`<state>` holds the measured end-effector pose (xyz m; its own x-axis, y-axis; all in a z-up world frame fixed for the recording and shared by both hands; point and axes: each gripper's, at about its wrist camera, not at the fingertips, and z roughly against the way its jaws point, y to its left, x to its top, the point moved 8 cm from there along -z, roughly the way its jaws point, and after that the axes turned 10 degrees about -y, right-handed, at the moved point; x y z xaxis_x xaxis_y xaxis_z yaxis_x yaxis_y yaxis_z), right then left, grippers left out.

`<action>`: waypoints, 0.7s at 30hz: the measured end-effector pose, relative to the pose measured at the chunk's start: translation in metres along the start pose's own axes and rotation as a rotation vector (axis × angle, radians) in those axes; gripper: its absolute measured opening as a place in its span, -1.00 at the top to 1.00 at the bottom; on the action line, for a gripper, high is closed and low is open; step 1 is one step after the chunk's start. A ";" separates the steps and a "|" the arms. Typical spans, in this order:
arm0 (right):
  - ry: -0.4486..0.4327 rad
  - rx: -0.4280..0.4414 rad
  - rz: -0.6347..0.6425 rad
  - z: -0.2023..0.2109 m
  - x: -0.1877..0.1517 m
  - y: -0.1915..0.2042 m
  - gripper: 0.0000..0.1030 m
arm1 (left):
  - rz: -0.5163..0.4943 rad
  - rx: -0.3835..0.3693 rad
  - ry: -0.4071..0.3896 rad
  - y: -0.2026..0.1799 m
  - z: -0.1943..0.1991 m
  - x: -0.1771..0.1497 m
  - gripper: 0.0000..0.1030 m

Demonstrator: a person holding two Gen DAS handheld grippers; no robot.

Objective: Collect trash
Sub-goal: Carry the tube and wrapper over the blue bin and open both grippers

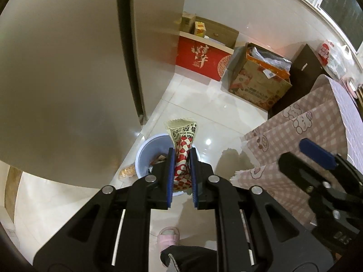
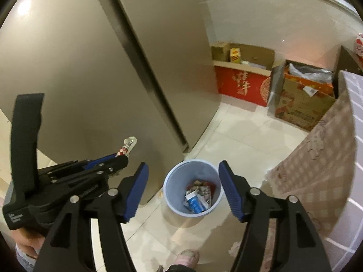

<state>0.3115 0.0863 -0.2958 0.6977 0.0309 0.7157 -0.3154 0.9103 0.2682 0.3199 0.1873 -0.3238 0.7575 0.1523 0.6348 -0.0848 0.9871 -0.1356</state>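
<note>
At the lower centre of the left wrist view, the left gripper [image 1: 182, 156] is clenched on a snack wrapper [image 1: 182, 149], its two blue pads pressed against the wrapper's red-and-white checked lower part while the cream printed top sticks up past the fingertips. Behind and below the wrapper in that frame stands a pale blue trash bin [image 1: 145, 156] on the glossy white floor tiles [image 1: 204, 104], with scraps of packaging visible inside it. A small orange piece of litter [image 1: 127, 172] lies on the floor just beside the bin, on its left.

In the right wrist view the right gripper [image 2: 182, 185] is released, its blue-padded jaws standing wide apart with nothing between them, and the bin shows in the gap between them with a blue-and-white carton among the rubbish at its bottom. The left gripper appears at the lower left of this view, the wrapper's tip poking out beyond it.

A tall brown-grey refrigerator [image 2: 113, 68] fills the left of both frames. At the upper right, against the wall, sit a red box [image 2: 242, 88] with gold characters and an open cardboard box [image 2: 301, 106]. A pink checked tablecloth [image 1: 295, 140] hangs down on the right. A pink slipper [image 1: 169, 235] shows at the bottom edge.
</note>
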 end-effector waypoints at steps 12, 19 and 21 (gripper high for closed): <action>-0.068 -0.053 -0.014 0.021 0.011 -0.034 -0.36 | -0.026 0.019 0.000 -0.014 -0.010 0.018 0.75; -0.092 -0.065 -0.026 0.031 0.016 -0.047 -0.39 | -0.003 0.075 0.001 -0.013 -0.021 0.032 0.65; -0.097 -0.066 -0.028 0.034 0.016 -0.049 -0.41 | 0.024 0.104 0.022 -0.008 -0.023 0.030 -0.21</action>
<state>0.3163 0.0282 -0.2761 0.6393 -0.0316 0.7683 -0.2518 0.9355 0.2479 0.3581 0.1827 -0.3209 0.7685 0.1755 0.6153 -0.1686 0.9832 -0.0699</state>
